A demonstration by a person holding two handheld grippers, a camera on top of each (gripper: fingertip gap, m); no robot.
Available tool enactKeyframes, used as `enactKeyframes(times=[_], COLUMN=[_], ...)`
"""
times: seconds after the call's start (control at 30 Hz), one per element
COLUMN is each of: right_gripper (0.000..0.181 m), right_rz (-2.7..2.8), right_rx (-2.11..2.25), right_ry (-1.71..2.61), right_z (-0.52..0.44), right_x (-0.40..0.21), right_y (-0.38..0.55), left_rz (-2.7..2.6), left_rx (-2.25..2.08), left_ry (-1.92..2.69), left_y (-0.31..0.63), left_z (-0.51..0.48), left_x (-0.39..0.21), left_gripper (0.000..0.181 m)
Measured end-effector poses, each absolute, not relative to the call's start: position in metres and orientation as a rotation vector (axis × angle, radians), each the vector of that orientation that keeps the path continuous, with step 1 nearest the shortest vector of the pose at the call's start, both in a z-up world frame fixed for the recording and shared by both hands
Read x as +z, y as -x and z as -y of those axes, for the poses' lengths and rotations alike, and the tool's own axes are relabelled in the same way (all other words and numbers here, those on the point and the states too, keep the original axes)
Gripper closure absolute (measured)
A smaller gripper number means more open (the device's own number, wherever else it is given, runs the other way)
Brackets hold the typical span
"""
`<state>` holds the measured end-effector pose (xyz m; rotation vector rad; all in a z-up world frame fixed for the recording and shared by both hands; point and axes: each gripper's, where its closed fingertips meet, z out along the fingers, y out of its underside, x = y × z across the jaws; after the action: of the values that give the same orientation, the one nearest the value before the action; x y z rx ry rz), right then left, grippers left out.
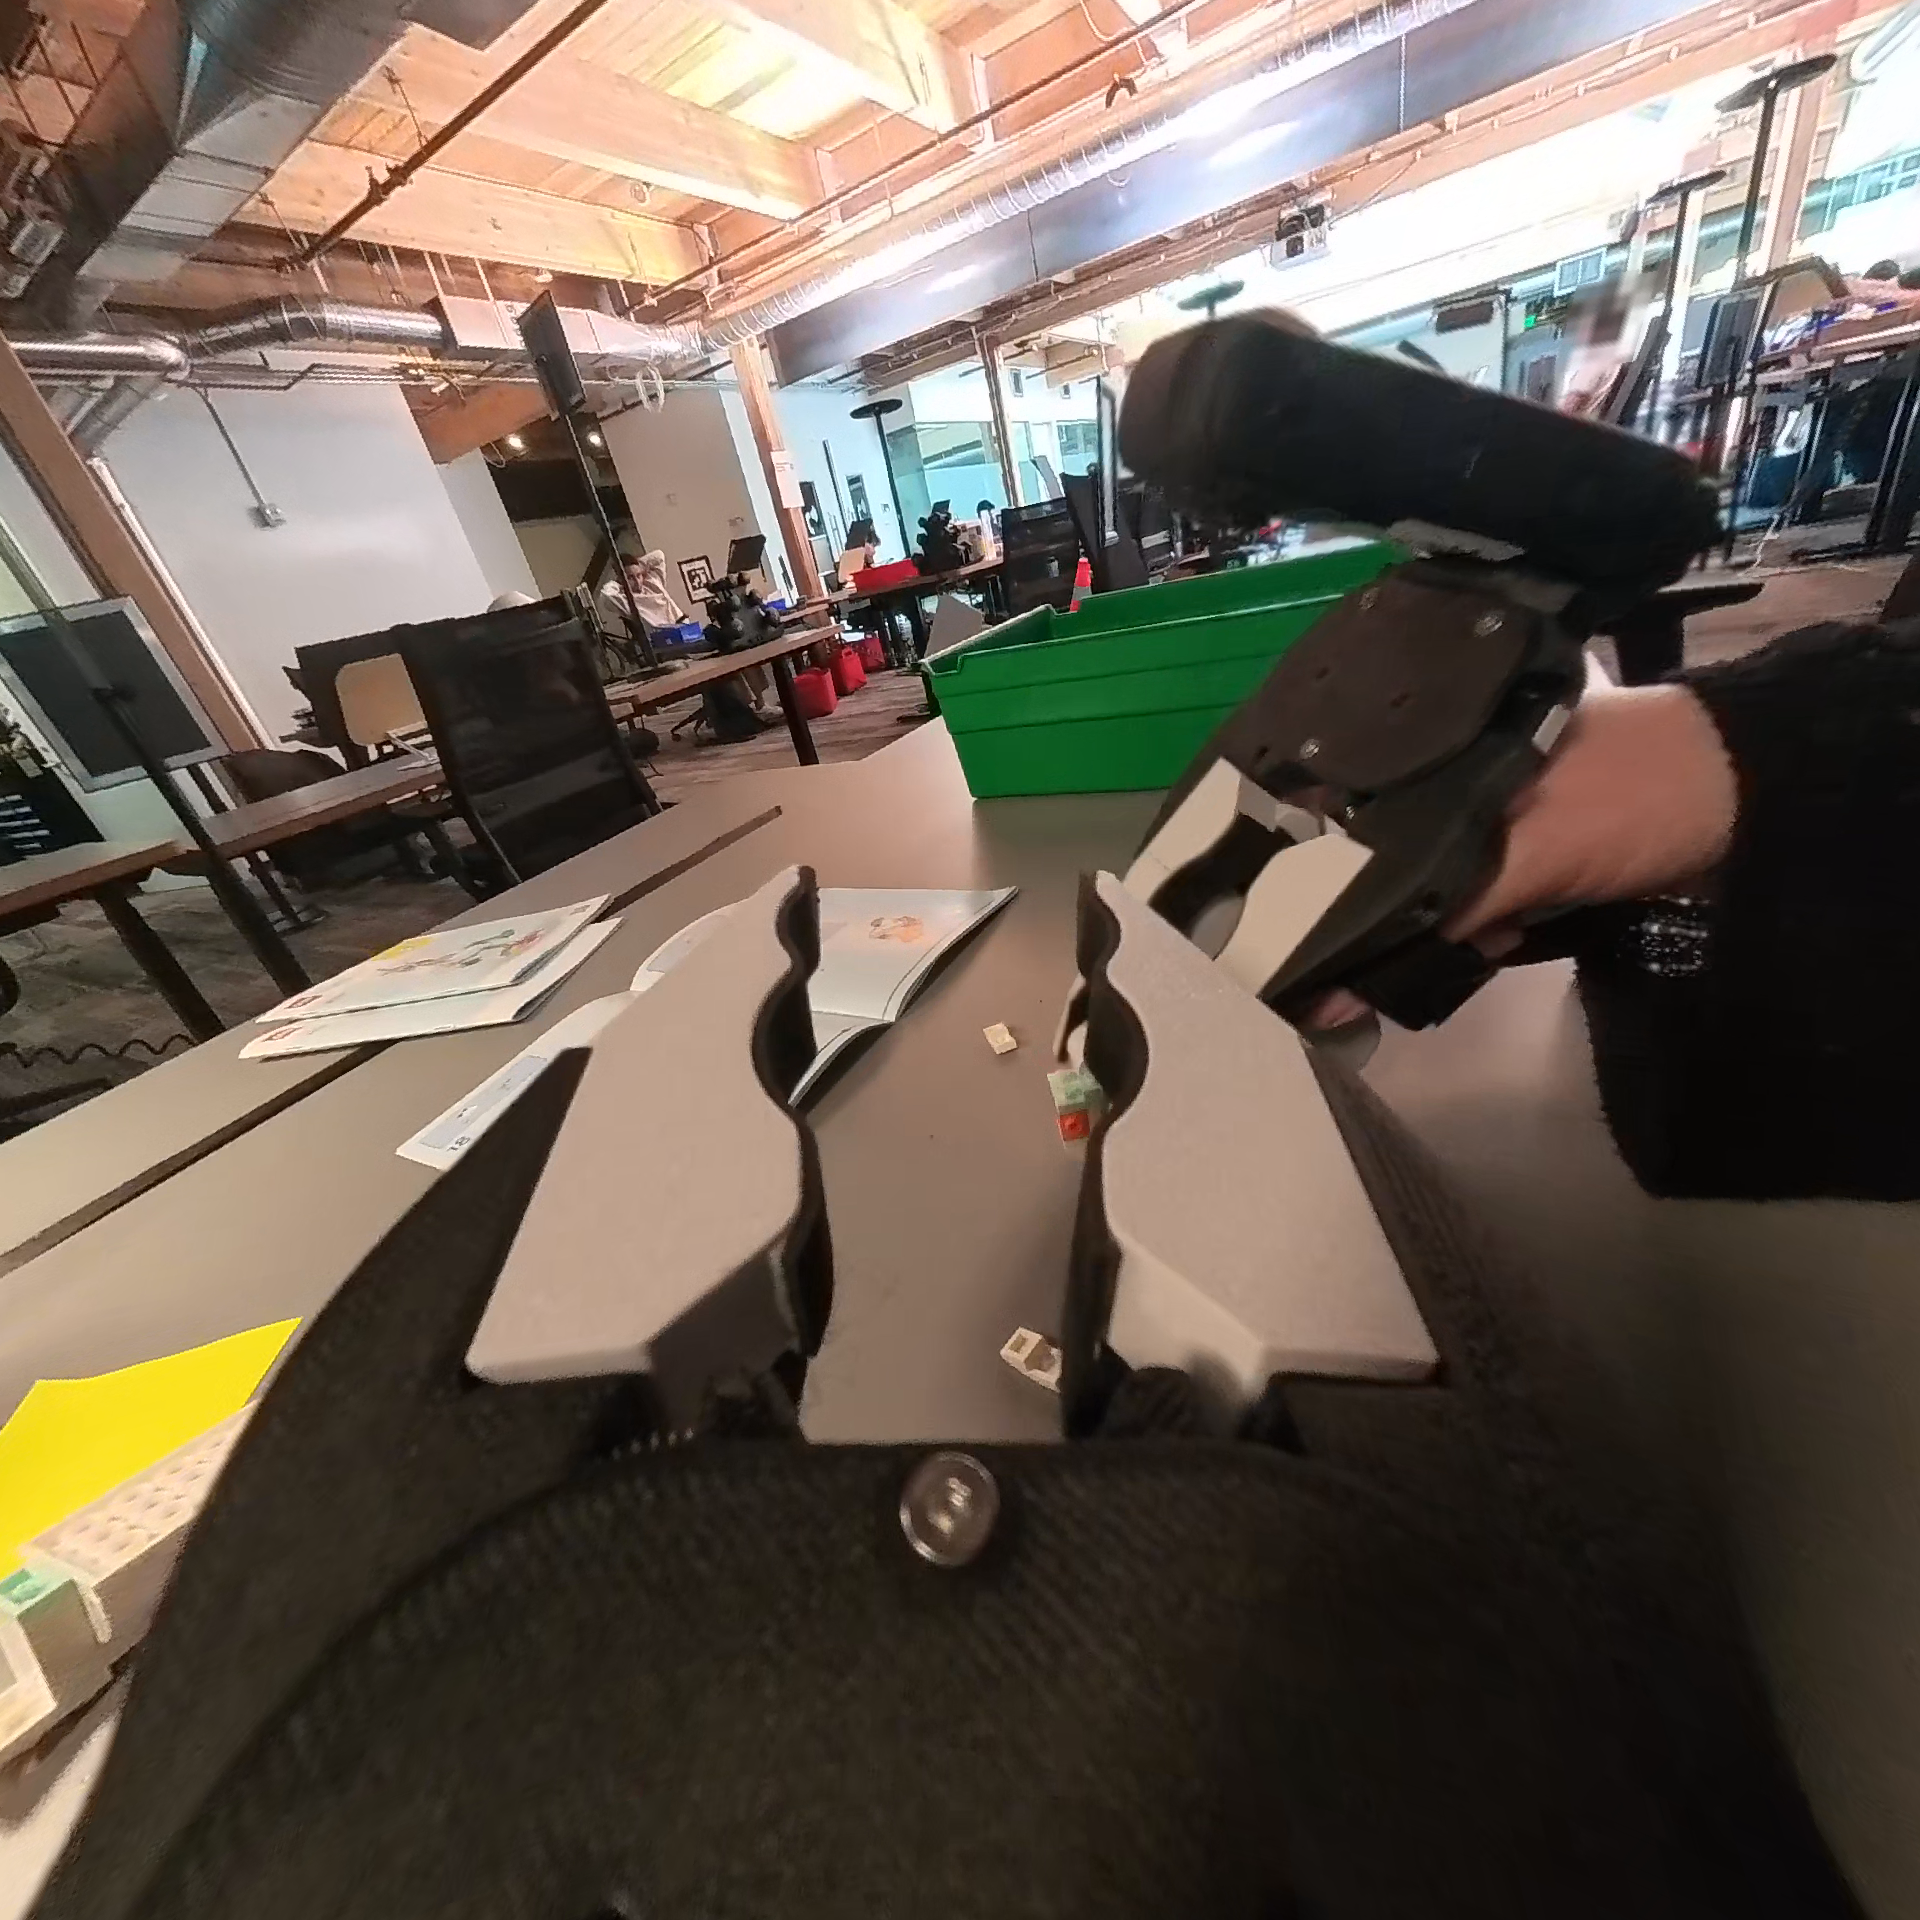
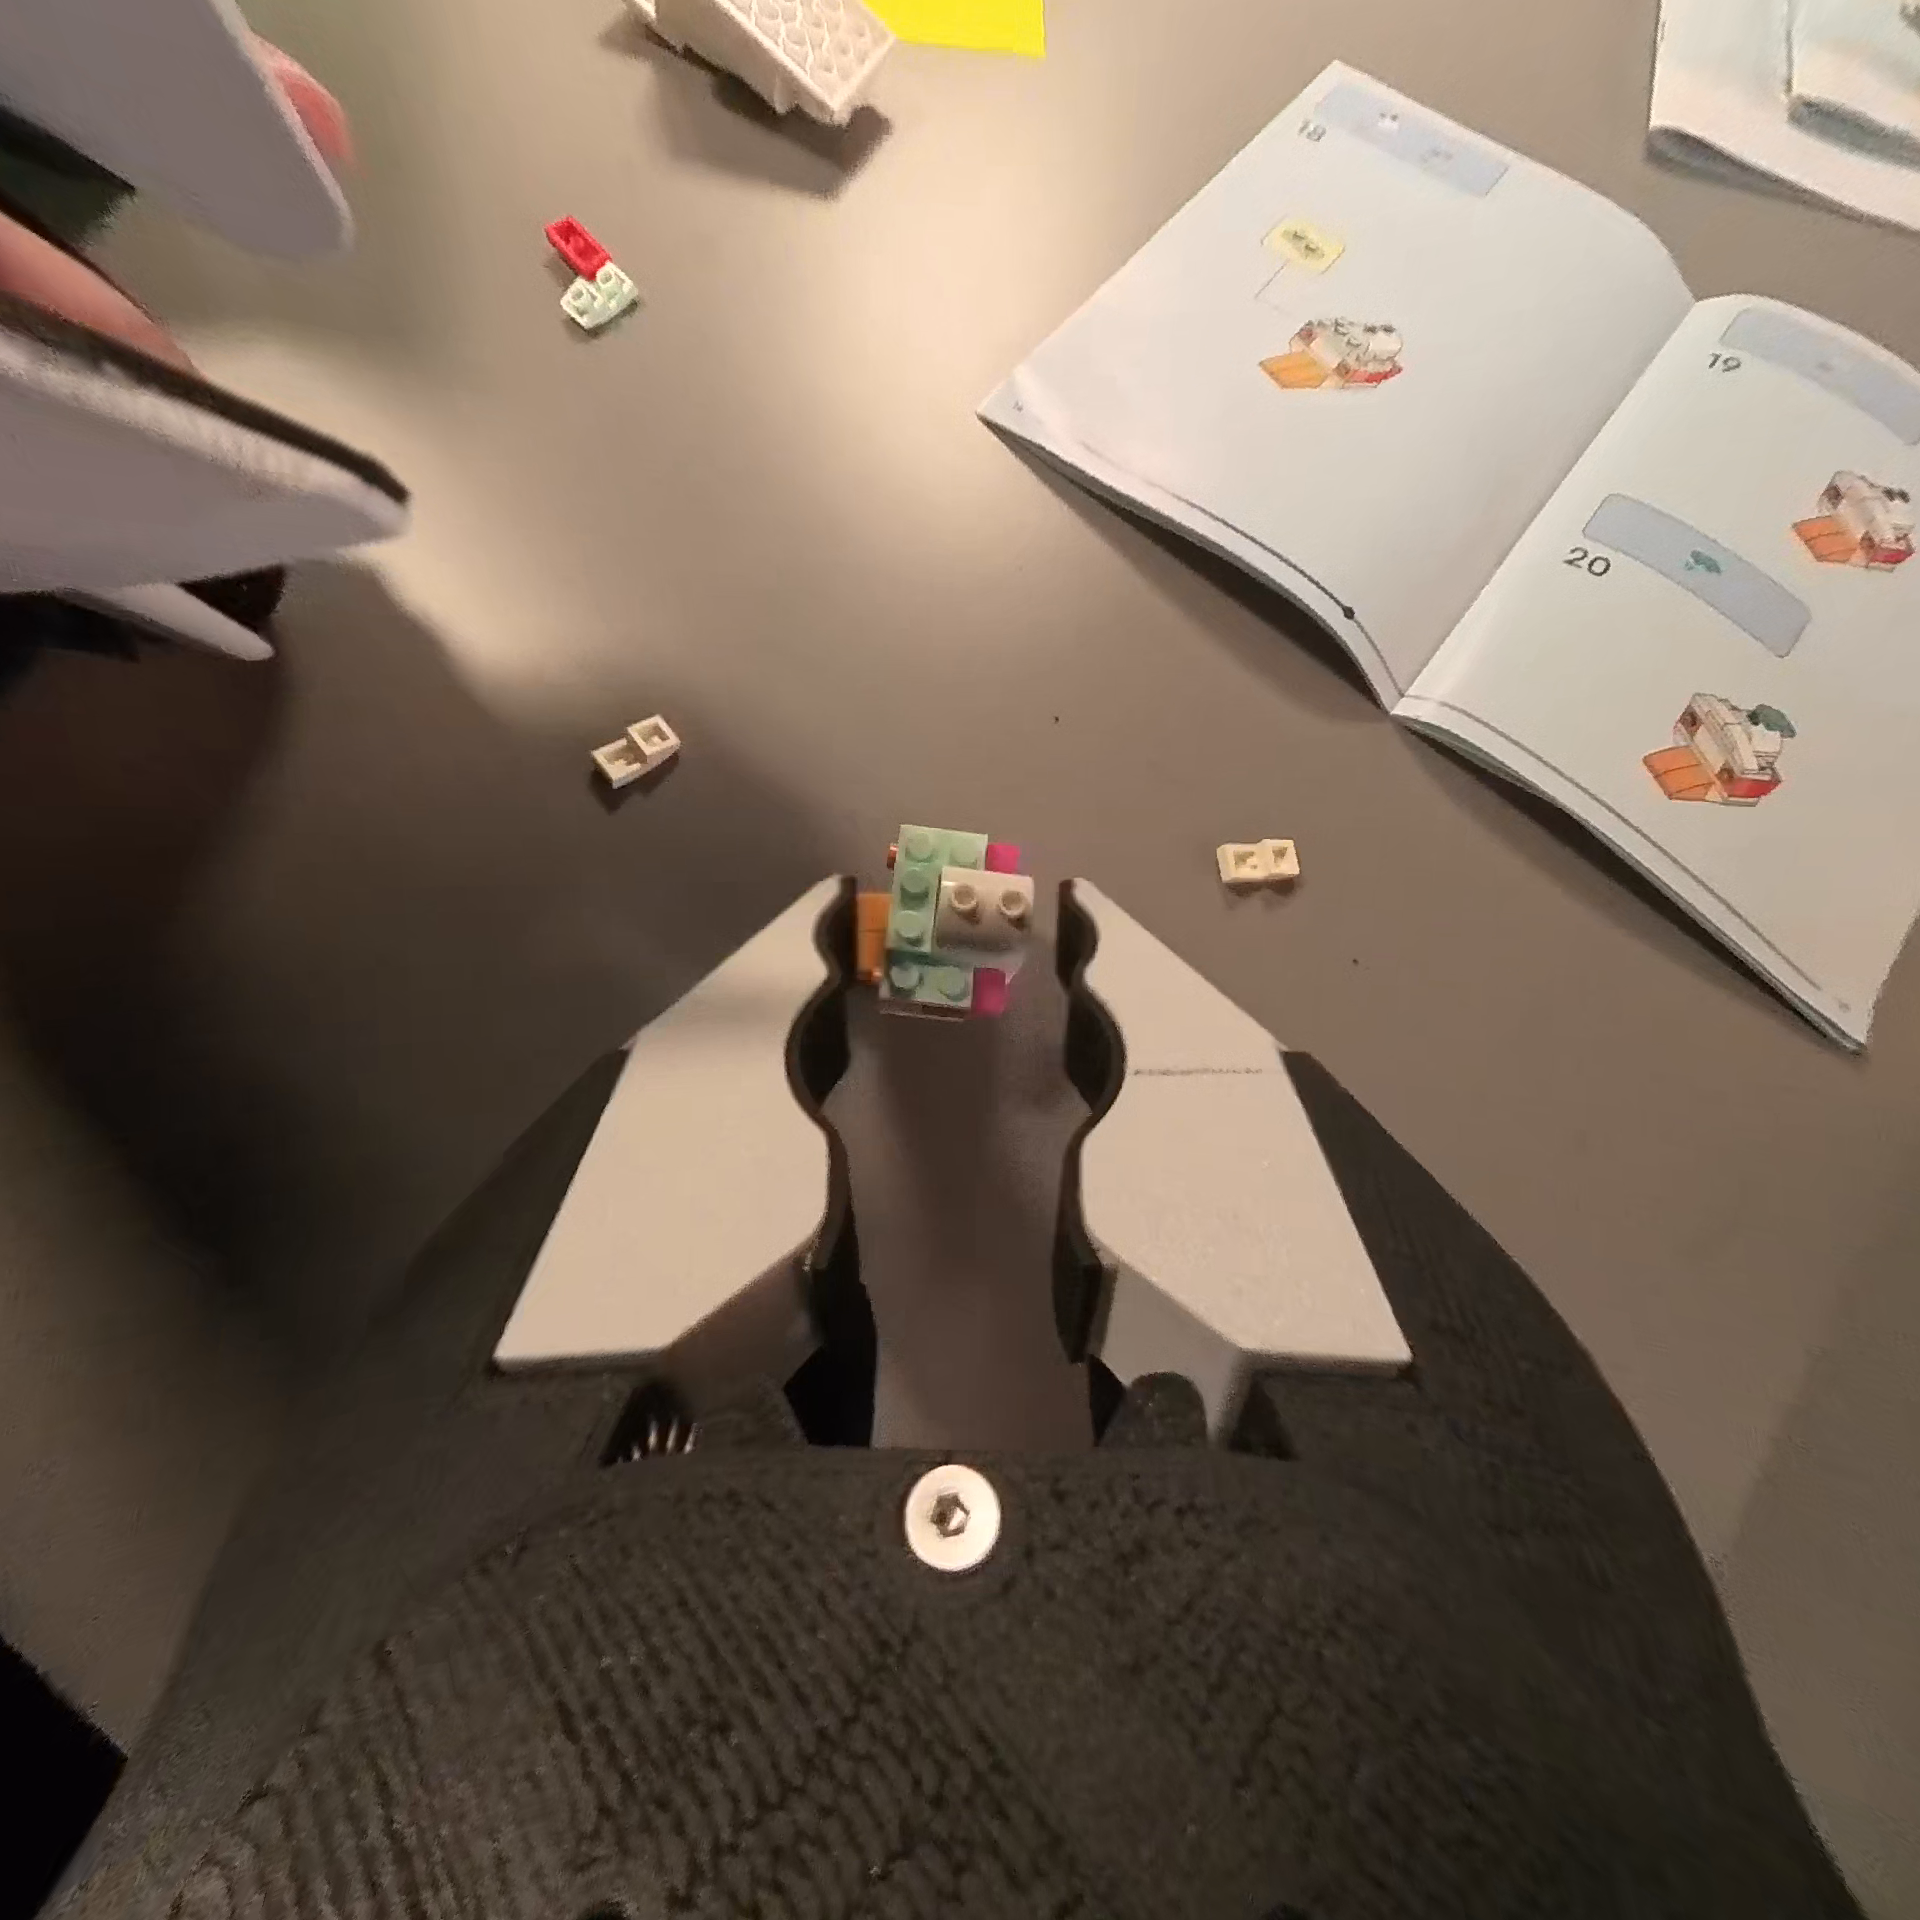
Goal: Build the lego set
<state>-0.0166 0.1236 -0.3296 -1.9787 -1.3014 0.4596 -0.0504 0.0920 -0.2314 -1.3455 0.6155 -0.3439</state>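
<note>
Your right hand-held gripper (image 2: 951, 899) sits open around the small lego build (image 2: 940, 930) on the surface (image 2: 935, 520); your left hand-held gripper (image 1: 940, 904) is open, empty.

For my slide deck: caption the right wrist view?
Open right claw poised around a small mint-and-tan lego assembly beside the open instruction booklet.

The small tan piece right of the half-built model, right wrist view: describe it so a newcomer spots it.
Start at the open instruction booklet on the grey table. Just below-left of its lower page lies a small tan piece with two square hollows facing up. Its twin lies left of the half-built model.
</note>
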Motion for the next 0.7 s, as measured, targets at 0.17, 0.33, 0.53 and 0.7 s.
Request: enactKeyframes(times=[0.17,0.33,0.53,0.7], right_gripper=[0.121,0.14,0.168,0.177], right_rz=[1.137,0.813,0.724,0.805], right_rx=[0.51,0.258,-0.121,-0.251], right_ry=[1.781,1.452,1.333,1.328], right_z=[-0.139,-0.167,-0.187,-0.188], right_x=[-0.276,-0.229,-0.249,-0.258], right_y=[0.008,-0.046,-0.095,-0.092], left_rz=[-0.625,-0.597,-0.574,-0.585], left_rx=[-0.314,-0.319,-0.322,-0.349], left_ry=[1.328,1.317,1.342,1.346], left_y=[0.051,0.055,0.059,0.056], left_z=[-0.09,-0.091,-0.095,-0.094], left_x=[-0.229,-0.226,-0.23,-0.231], left_gripper=[0.136,0.138,0.147,0.154])
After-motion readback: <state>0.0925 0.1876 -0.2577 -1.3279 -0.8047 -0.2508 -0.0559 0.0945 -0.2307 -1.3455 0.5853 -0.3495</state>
